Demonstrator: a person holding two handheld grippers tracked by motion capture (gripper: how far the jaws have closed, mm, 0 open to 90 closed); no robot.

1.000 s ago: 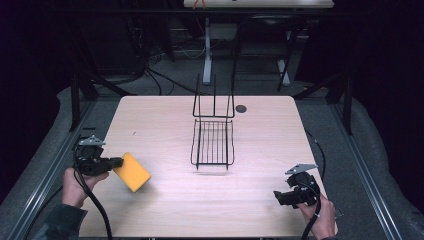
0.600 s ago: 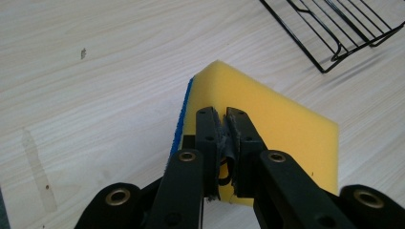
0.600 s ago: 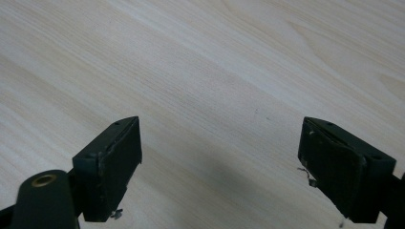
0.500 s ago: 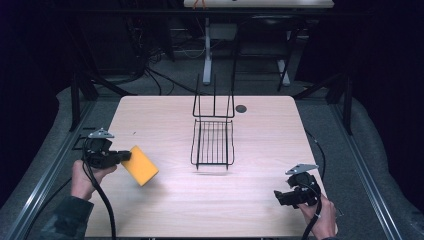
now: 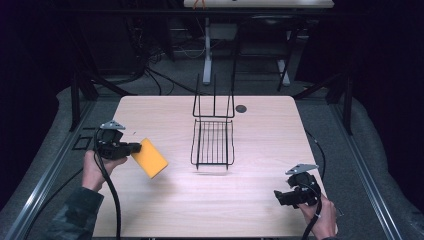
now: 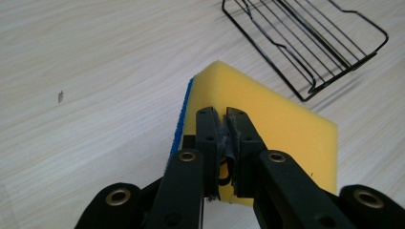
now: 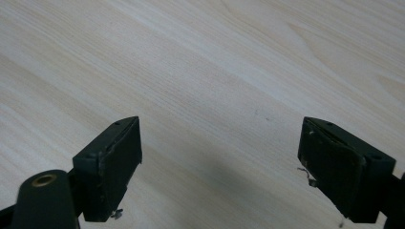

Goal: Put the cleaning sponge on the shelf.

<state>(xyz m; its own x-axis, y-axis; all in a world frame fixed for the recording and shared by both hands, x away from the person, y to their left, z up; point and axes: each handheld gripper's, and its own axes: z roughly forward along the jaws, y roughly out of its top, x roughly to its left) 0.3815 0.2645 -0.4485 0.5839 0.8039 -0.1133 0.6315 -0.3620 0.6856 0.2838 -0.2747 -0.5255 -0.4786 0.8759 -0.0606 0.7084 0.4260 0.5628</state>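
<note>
1. The left gripper (image 5: pixel 131 148) pinches one edge of the yellow sponge (image 5: pixel 152 158) (blue scouring face on one side), its jaws nearly together, lifting it clear of the table (image 5: pixel 260 120).
2. The sponge hangs to the left of the black wire rack (image 5: pixel 213 142), apart from it.
3. The right gripper (image 7: pixel 219 157) sits near the table's right front corner, jaws spread wide with nothing between them.

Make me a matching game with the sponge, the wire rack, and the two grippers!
Things:
1. sponge
2. wire rack
3. left gripper
4. right gripper

States:
A. jaws wide apart over bare table
B. yellow with a blue side
C. jaws pinching something
D. black, in the middle of the table

Pairs: 1-B, 2-D, 3-C, 4-A
</note>
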